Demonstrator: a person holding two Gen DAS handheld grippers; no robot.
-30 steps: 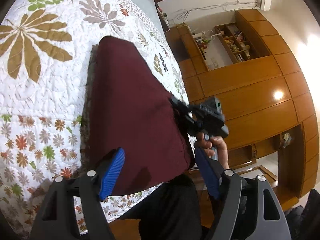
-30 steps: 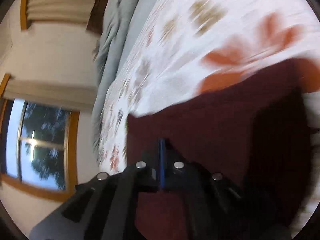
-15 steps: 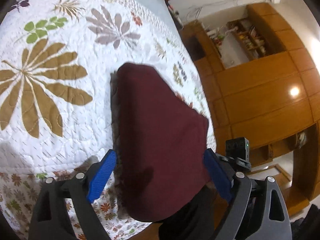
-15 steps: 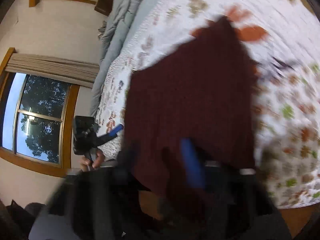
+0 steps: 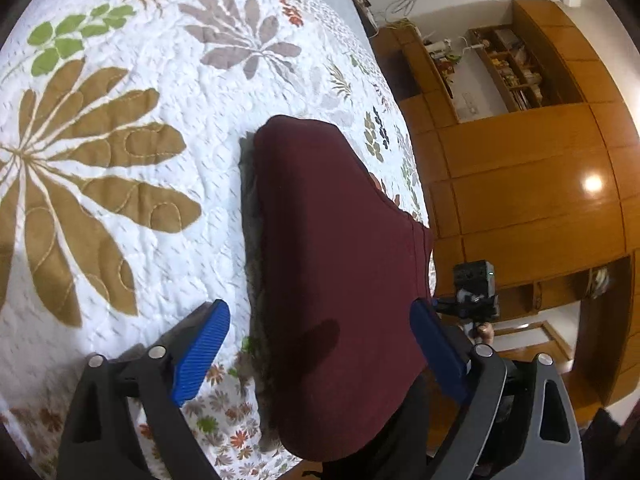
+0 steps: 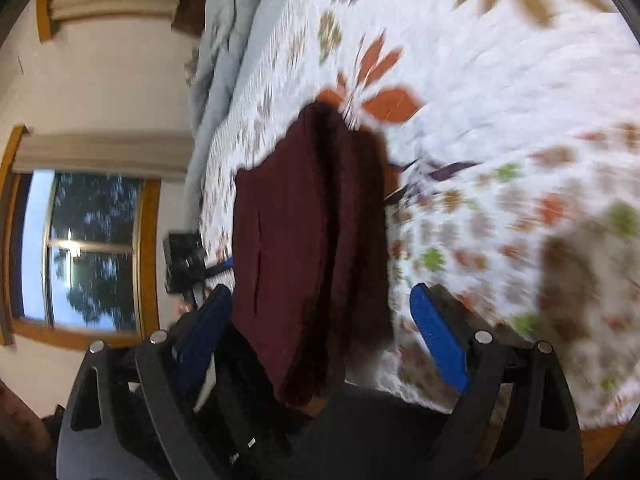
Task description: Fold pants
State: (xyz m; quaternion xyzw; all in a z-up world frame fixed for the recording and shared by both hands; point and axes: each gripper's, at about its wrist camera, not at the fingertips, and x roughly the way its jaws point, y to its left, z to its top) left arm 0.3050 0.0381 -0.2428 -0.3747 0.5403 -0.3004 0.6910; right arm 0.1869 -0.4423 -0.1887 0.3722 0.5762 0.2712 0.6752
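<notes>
The left gripper has its two blue ribbed pads spread wide and still parting, released, gripping nothing: the folded dark maroon fabric pants lie in the gap ahead of them but neither pad presses the cloth, the left pad standing clear over the quilt and the right pad just off the garment's right edge. Beyond the jaws the pants run away as a thick folded stack, its near end hanging over the bed edge, on a white quilted bedspread with brown, green and grey leaf prints. Past the right pad, the right gripper shows beside the bed with a hand under it, in front of an orange-brown wooden wall cabinet. In the right wrist view, which is blurred, the right gripper is likewise released, its jaws opening with the pants between and ahead of the pads, untouched by either; the layered fold edges face the camera. To the left of its left pad sits the left gripper, with a wood-framed window behind it; to the right of the jaws spreads the bedspread
</notes>
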